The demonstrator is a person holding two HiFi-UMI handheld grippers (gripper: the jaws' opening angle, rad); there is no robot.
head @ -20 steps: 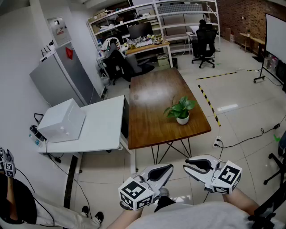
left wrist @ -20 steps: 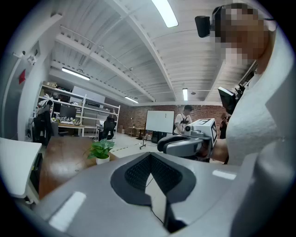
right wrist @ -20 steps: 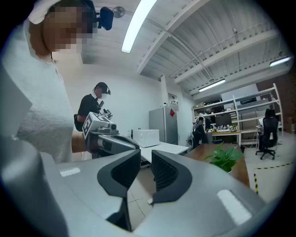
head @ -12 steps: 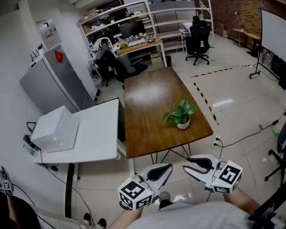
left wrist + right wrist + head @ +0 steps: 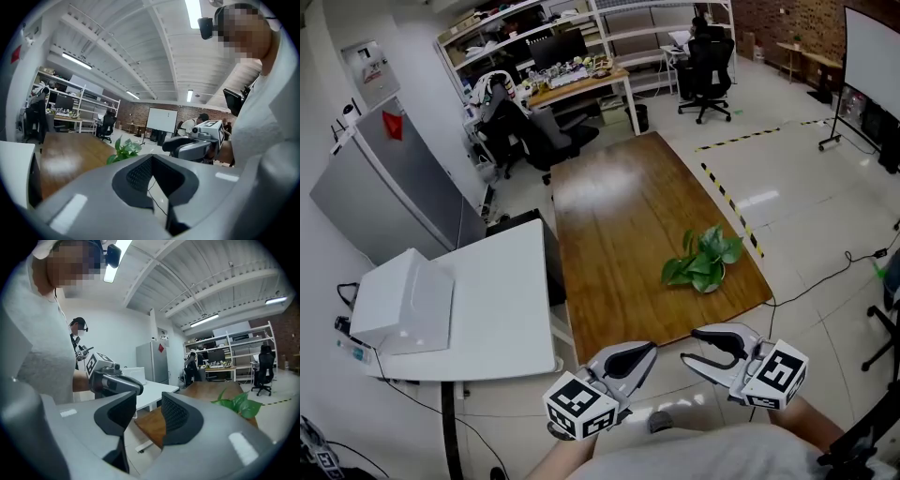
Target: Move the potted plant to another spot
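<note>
The potted plant stood upright on the wooden table, its long axis vertical, close to the near right corner and just inside the right edge. From above, its leaves covered most of the pot, leaving only a sliver of white rim. In both gripper views the pot was hidden behind the gripper bodies. The left gripper hung off the near edge, jaw tips pressed together, empty. The right gripper hung beside it, jaws partly spread around nothing.
</note>
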